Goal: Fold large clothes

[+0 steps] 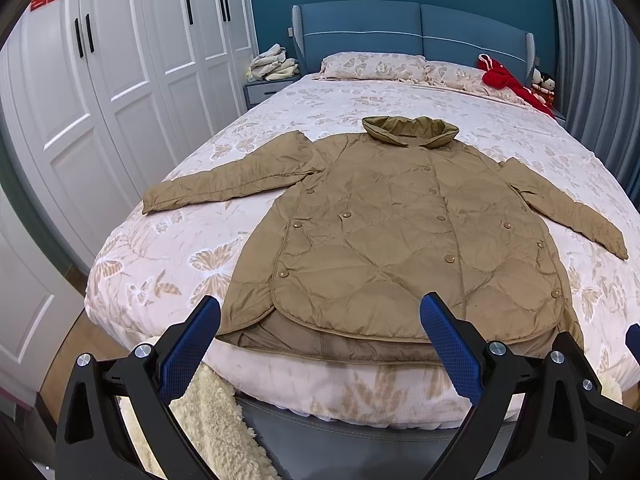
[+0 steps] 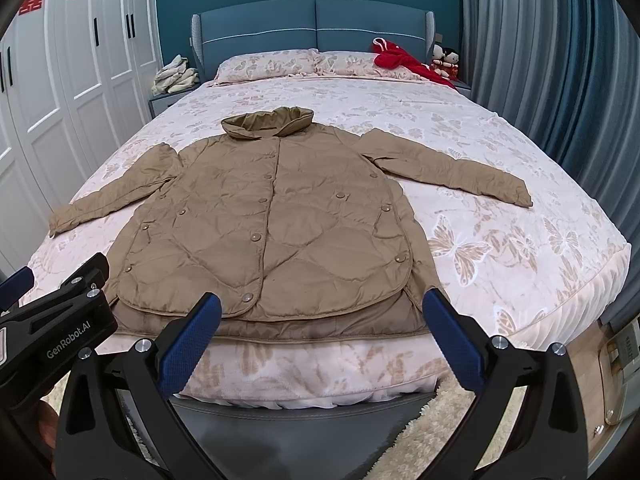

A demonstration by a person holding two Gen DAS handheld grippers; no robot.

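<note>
One gripper (image 2: 52,320) reads "GenRobot.AI" beside the tan coat (image 2: 264,232)

We're looking through two fisheye lenses, and both bend hard at the edges: the wardrobe doors (image 1: 120,80) bow outward, the curtains (image 2: 540,60) curve, and black vignette fills the corners. Light is even and soft, apparently from overhead, bright on the bedspread (image 1: 360,96) with no harsh glare. Only faint shadow sits under the coat's (image 2: 264,220) hem. Focus holds sharp across the bed; we lose some crispness towards the rims, and the floor below the mattress goes dim.
</note>
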